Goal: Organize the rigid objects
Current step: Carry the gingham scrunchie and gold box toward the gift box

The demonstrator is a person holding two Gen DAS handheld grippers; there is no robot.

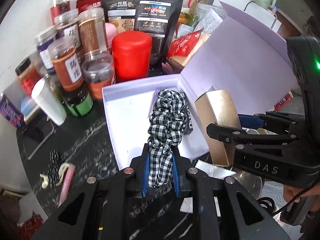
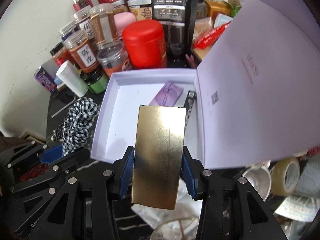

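Gold box [image 2: 158, 156] is sitting clamped between the blue-padded fingers [image 2: 126, 174] of the right gripper [image 2: 157, 175], its long shiny face turned toward the camera and its far end reaching over the near edge of the open lilac gift box [image 2: 112, 92]. From the left wrist view the same gold box [image 1: 218, 124] is hanging just beside that gift box's [image 1: 112, 104] right rim, in front of its raised lid [image 1: 236, 60], with the right gripper [image 1: 230, 134] pinching it from the side. Meanwhile the left gripper [image 1: 160, 178] is holding a black-and-white checked scrunchie [image 1: 166, 126], its fingers [image 1: 145, 176] pressing together on the fabric's lower end while the rest is standing up over the tray. In the right wrist view the scrunchie [image 2: 78, 124] is showing to the left of the gift box, above the dark marbled tabletop [image 2: 128, 222]. Inside the tray a small purple carton [image 2: 168, 96] is lying near the far right corner, with a dark narrow packet [image 2: 190, 100] beside it against the wall. Behind the gift box a red canister [image 2: 145, 44], several clear spice jars [image 2: 84, 54] and a black stand-up pouch [image 2: 166, 4] are crowding the back of the tabletop.
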